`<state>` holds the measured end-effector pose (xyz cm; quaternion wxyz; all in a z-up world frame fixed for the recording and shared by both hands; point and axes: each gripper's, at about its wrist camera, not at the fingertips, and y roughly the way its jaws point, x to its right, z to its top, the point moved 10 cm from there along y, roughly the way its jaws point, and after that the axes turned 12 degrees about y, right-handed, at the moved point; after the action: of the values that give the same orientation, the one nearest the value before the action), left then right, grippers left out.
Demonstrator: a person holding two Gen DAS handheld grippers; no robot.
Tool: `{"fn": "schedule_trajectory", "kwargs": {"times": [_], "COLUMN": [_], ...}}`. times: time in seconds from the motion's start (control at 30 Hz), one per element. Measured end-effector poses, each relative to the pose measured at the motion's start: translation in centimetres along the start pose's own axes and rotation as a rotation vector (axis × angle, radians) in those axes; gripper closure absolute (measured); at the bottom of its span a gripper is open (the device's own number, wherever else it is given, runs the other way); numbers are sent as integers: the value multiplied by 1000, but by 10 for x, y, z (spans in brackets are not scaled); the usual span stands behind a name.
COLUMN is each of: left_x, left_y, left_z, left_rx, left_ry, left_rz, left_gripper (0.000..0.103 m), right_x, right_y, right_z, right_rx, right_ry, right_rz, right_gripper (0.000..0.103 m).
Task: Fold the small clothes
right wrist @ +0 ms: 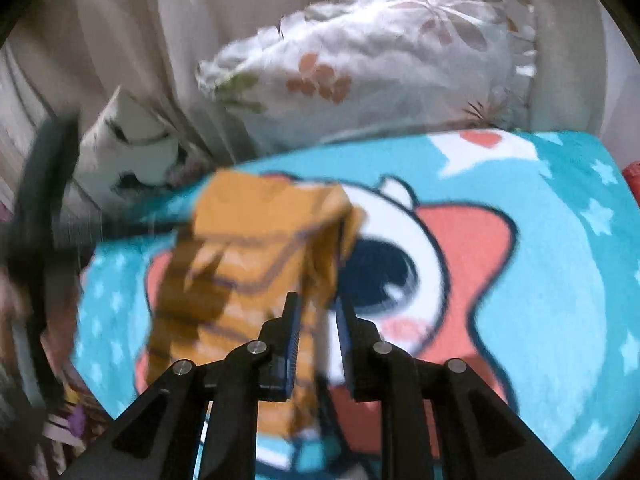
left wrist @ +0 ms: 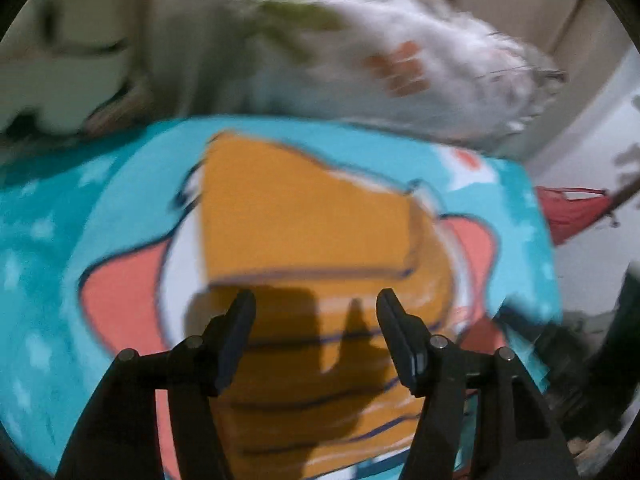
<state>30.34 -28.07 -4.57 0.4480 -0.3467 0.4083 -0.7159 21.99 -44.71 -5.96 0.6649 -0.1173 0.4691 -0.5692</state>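
Note:
A small orange garment with dark blue stripes (left wrist: 304, 216) lies folded on a turquoise cartoon blanket (left wrist: 48, 240). My left gripper (left wrist: 316, 308) is open just above the garment's near striped part, holding nothing. In the right wrist view the garment (right wrist: 248, 248) hangs partly lifted and bunched over the blanket (right wrist: 560, 280). My right gripper (right wrist: 318, 308) has its jaws narrowly apart around the garment's right edge; the blur hides whether it pinches the cloth. The left gripper appears as a dark blur at the left edge (right wrist: 44, 184).
A white floral pillow (right wrist: 380, 60) lies behind the blanket, also seen in the left wrist view (left wrist: 400, 68). Beige curtain or sheet folds (right wrist: 120, 32) fill the back. A red cloth item (left wrist: 568, 208) sits off the blanket's right edge.

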Motion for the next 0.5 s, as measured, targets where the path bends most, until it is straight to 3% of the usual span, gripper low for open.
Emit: {"fn": "schedule_trajectory", "kwargs": {"times": [0.13,0.33,0.5], "left_x": [-25,-35,-37], "left_y": [13,24,2], "left_z": [-47,-70,-72], "left_rx": [-52,-49,-11], "left_ry": [-88,-205,-207], "left_rz": [33,-15,7], "left_gripper": [41,34,34], "right_x": [-36,-12,-23], "right_y": [27,112,88], "right_z": [12,6,21], "right_rx": [-57,-171,-130], "right_ry": [-7,-49,-59], "right_rz": [93,-88,-80], "right_gripper": [84,85,85]}}
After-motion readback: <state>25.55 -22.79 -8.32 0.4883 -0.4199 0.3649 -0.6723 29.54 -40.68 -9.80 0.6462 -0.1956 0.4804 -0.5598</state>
